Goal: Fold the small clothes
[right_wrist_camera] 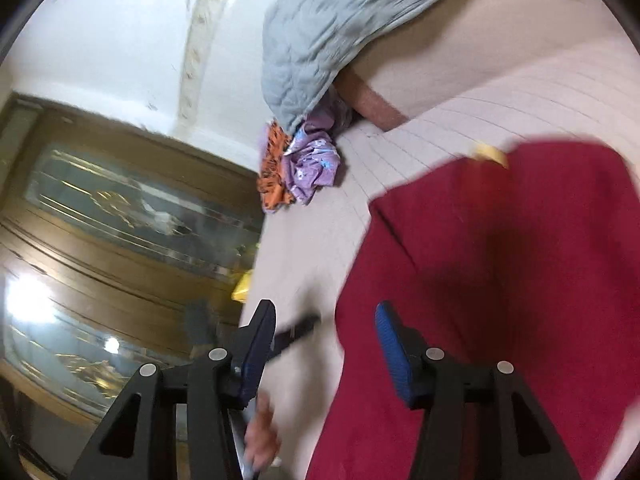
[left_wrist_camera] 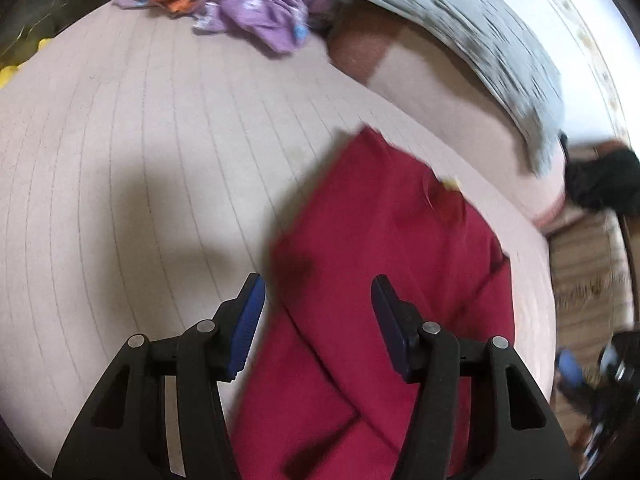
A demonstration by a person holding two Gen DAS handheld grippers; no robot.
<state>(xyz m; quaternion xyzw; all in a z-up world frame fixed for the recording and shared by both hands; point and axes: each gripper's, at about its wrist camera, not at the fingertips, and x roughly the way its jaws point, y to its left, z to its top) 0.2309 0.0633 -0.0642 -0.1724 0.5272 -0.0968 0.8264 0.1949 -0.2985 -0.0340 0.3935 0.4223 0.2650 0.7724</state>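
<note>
A dark red garment (left_wrist_camera: 384, 264) lies partly folded on the pale quilted bed (left_wrist_camera: 120, 140), with a small yellow tag near its far edge. My left gripper (left_wrist_camera: 318, 292) is open and empty, hovering over the garment's near left edge. In the right wrist view the red garment (right_wrist_camera: 520, 280) fills the right side. My right gripper (right_wrist_camera: 326, 320) is open and empty above the garment's left edge. The other gripper (right_wrist_camera: 296, 332) shows blurred beyond it.
A pile of purple and orange clothes (left_wrist_camera: 236, 4) lies at the far end of the bed, also in the right wrist view (right_wrist_camera: 300, 168). A grey quilt (left_wrist_camera: 480, 40) drapes behind. A wooden cabinet with glass (right_wrist_camera: 120, 220) stands left of the bed.
</note>
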